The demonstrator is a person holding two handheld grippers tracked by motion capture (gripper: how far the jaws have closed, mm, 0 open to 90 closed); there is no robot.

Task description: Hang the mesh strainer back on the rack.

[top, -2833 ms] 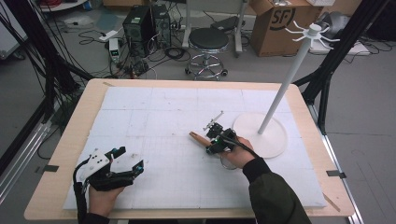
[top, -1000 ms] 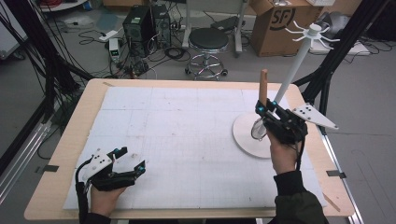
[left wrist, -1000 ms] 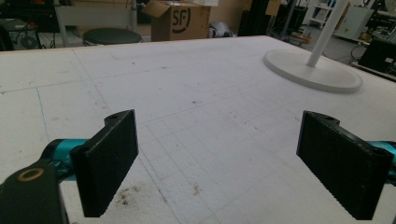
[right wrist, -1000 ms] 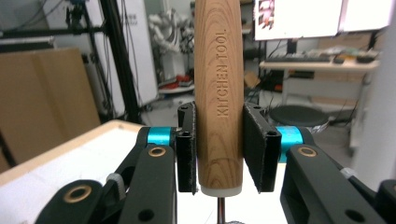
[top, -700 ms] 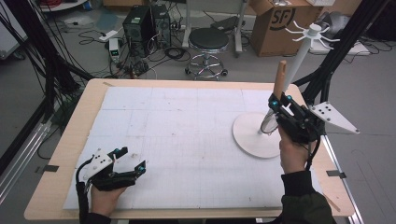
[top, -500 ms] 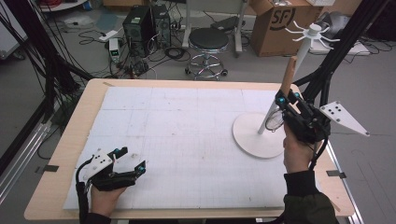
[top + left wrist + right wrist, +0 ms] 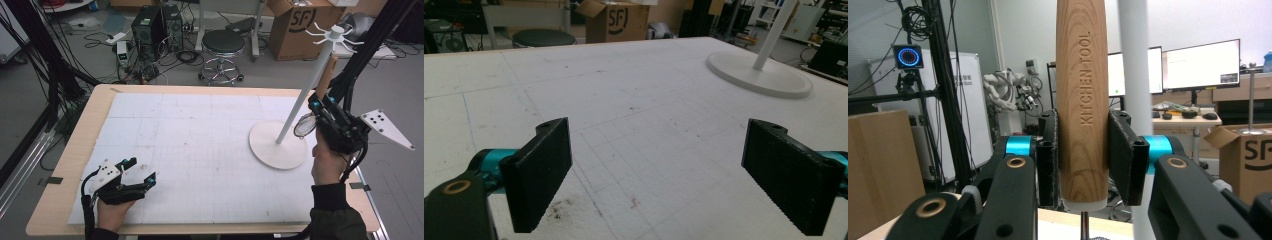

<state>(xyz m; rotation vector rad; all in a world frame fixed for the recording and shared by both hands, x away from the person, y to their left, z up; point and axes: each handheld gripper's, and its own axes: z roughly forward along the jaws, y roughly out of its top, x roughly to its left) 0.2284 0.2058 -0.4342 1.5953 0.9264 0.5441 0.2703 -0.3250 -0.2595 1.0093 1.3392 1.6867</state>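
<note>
Right tongs (image 7: 1083, 165) clamp wooden handle (image 7: 1082, 100) beside pole (image 7: 1134, 75).

- A grey floor (image 7: 65, 55) lies beyond the far edge of the wooden table (image 7: 70, 165), strewn with cables.
- A black round stool (image 7: 223, 44) on castors stands behind the table.
- A black computer tower (image 7: 149, 26) sits to the left of the stool.
- An open cardboard box (image 7: 300, 27) stands to the right of the stool.
- Black frame posts (image 7: 40, 55) rise at the left.
- Two lit monitors (image 7: 1198, 65) stand on a desk before a pale wall (image 7: 1023, 30).
</note>
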